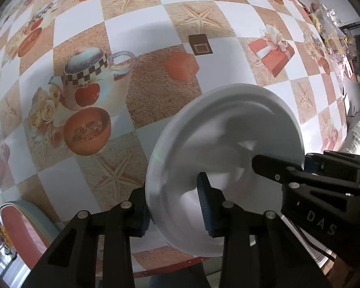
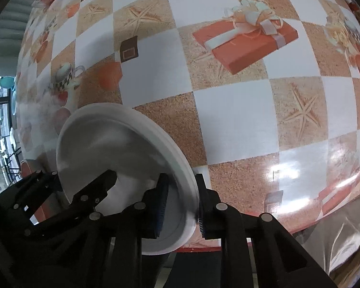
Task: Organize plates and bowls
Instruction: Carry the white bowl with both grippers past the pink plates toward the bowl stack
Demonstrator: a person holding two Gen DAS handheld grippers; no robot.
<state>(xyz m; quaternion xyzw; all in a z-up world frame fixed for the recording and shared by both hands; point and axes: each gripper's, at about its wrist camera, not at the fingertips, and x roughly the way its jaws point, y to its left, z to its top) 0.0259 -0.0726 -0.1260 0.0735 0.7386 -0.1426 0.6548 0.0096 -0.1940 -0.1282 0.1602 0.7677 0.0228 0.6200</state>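
- Left wrist view: the left tongs (image 1: 174, 212) were clenched on the near rim of a white plate (image 1: 218, 144), one blue ribbed pad (image 1: 205, 206) pressed on its upper face and the other finger under the rim.
- The plate was tilted, its far edge raised above the tabletop (image 1: 156, 96), which carried a checkered cloth printed with starfish, a teapot, a melon half and gift boxes.
- The right tongs (image 1: 264, 164) reached in from the right side, one black finger lying across the plate's face near the opposite rim.
- A red chair seat (image 1: 19, 228) showed at the lower left, beyond the tabletop's edge; clutter (image 1: 328, 28) sat along the far right side, too blurred to name.
- Right wrist view: the right tongs (image 2: 180, 206) were clamped on the same white plate (image 2: 112, 148), the rim caught between the two blue-padded fingers.
- The plate stood steeply tilted over the near edge of the tabletop (image 2: 240, 120), at the lower left of this view.
- The left tongs (image 2: 100, 182) entered from the left, a black finger resting on the plate's face.
- Whether the plate's lower edge touched the tabletop could not be told in either view.
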